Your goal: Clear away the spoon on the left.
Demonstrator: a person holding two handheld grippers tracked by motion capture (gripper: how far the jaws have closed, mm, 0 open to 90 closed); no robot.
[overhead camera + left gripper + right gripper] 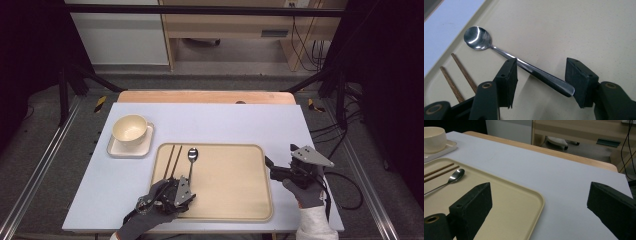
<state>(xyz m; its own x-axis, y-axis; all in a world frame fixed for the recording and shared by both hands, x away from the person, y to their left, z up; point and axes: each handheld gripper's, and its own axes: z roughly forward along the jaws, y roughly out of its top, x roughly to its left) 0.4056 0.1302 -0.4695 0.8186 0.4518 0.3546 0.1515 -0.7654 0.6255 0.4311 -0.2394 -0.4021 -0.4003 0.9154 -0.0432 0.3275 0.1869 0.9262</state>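
Observation:
A metal spoon (192, 159) lies on the beige tray (225, 185), bowl end away from me, beside a pair of brown chopsticks (172, 156). My left gripper (186, 184) is low over the tray's near left part. In the left gripper view its jaws stand open on either side of the spoon (534, 71) handle, the left jaw right against it. My right gripper (270, 165) hovers at the tray's right edge. In the right gripper view this gripper (540, 187) is open wide with nothing between the jaws.
A cream bowl (129, 129) sits on a small square plate (131, 148) at the table's left, behind the tray. The lavender table top (225, 125) ends at a wooden strip (205, 96) at the back. Cables trail off the table's right side.

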